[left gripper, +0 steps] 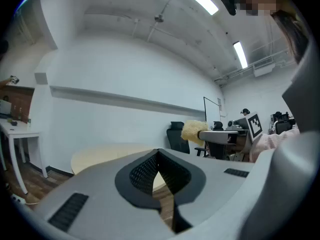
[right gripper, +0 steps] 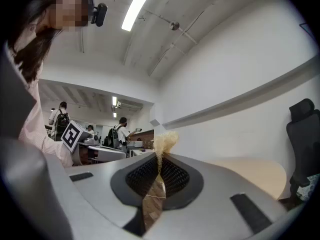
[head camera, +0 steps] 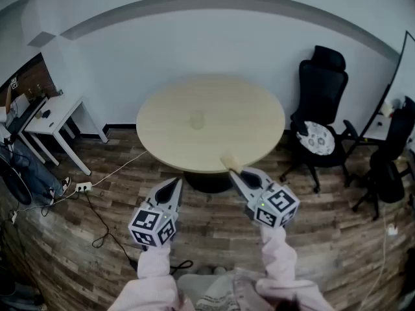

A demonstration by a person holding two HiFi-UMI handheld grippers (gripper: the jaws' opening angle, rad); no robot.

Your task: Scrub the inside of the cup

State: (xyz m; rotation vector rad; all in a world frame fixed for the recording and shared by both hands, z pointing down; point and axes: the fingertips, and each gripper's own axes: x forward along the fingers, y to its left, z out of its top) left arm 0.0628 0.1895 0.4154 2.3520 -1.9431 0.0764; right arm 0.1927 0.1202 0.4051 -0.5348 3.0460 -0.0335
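Left gripper: held level, jaws pressed together with nothing between them. Right gripper: held level, jaws clamped on a pale yellow sponge that sticks out past their tips. Both forearms, in pink sleeves, reach forward side by side.

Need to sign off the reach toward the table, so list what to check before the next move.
1. Scrubber held: the right tongs pinch a yellow sponge. Ok.
2. Free hand for the cup: the left tongs are shut with nothing between them and would have to open first. Not ok.
3. Cup located: a pale shape sits mid-table, too faint to confirm. Cannot tell.
4. Reach: both tongs hang over the floor, short of the table. Not ok.
5. Path: the black chair stands off to the right. Ok.
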